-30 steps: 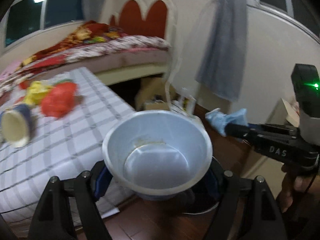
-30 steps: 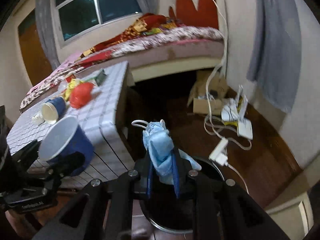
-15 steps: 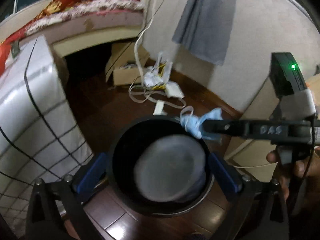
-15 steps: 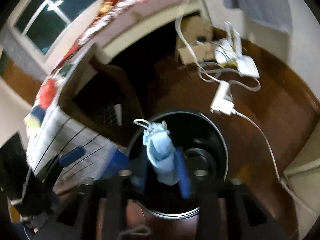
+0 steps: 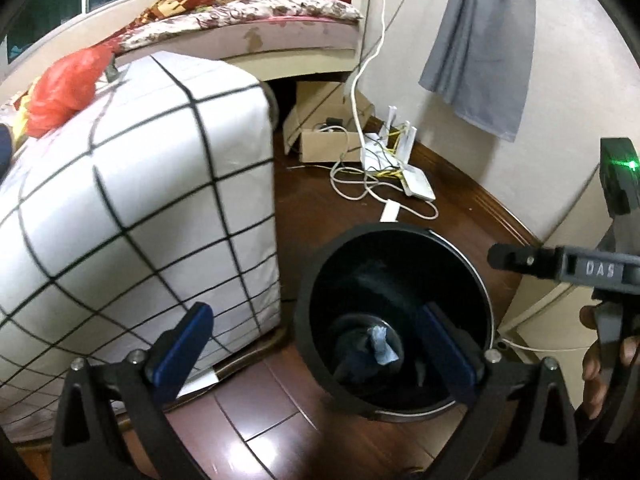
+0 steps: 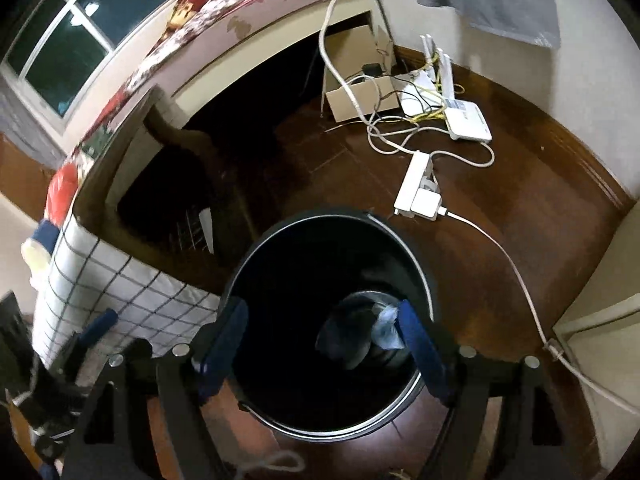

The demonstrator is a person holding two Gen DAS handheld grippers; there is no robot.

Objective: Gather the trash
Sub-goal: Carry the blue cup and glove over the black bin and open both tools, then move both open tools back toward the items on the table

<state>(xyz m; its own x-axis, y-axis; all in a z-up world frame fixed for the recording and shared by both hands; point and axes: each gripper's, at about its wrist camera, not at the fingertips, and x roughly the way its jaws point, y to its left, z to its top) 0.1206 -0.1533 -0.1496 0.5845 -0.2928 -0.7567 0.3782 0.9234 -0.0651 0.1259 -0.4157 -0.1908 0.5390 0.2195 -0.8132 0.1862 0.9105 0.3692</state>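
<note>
The black bin (image 5: 394,316) stood on dark floorboards, its left rim close against the checked table edge (image 5: 256,208), with open floor beyond it. Inside lay the pale blue mask (image 5: 382,346) and a cup. The left gripper (image 5: 316,350) gaped fully, empty; the right gripper (image 6: 324,344) was opening over the bin, holding nothing. Only the left view showed the red bag (image 5: 66,88) plainly.

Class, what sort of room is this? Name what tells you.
Most likely a bedroom: a bed with floral bedding under a window, a router and cables on the wooden floor.
</note>
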